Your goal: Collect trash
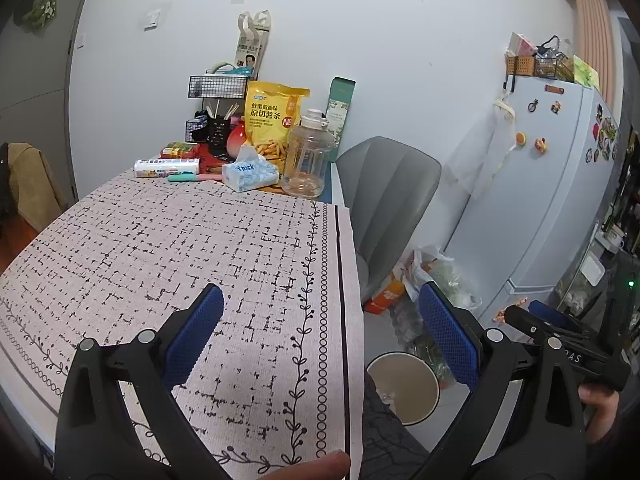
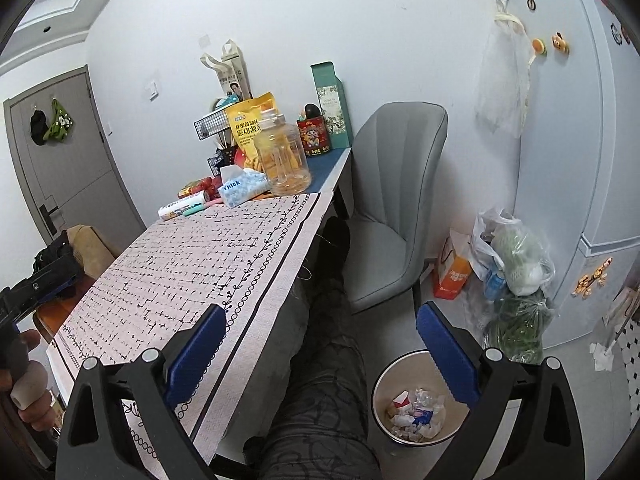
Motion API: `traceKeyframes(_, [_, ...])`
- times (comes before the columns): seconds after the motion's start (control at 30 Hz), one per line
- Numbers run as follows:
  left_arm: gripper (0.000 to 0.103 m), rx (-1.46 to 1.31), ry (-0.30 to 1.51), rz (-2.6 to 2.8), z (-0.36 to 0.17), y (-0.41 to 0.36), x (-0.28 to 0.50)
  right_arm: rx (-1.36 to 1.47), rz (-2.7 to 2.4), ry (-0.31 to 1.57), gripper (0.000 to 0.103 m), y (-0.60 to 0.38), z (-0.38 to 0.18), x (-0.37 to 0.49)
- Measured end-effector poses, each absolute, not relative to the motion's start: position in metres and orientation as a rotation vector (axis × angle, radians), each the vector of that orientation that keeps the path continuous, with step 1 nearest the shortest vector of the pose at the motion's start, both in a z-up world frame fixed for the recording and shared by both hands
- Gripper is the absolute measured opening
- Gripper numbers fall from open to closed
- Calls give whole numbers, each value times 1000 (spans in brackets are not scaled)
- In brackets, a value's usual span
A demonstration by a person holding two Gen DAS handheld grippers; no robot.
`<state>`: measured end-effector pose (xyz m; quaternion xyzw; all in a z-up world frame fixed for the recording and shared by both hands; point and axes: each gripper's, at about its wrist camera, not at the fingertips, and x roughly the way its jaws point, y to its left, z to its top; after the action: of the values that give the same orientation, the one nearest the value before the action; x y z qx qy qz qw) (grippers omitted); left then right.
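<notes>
A round white trash bin stands on the floor right of the table and holds several crumpled wrappers and papers; its rim also shows in the left wrist view. My left gripper is open and empty above the patterned tablecloth near the table's right edge. My right gripper is open and empty, held over my leg, with the bin just below its right finger. The right gripper also shows at the right of the left wrist view.
The table's far end holds a yellow snack bag, a clear jug, a tissue pack, a wire rack and a green box. A grey chair, plastic bags and a fridge stand at the right.
</notes>
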<state>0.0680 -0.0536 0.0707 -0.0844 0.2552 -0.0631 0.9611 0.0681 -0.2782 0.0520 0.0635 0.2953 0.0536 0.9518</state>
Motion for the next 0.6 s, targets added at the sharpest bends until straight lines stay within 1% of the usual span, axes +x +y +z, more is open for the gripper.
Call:
traceKeyframes(0.3, [97, -169, 511, -83, 67, -47, 47, 113, 124, 609, 94, -267, 53, 51])
traceKeyframes(0.6, [97, -175, 522, -56, 61, -41, 40, 120, 131, 618, 94, -259, 44, 53])
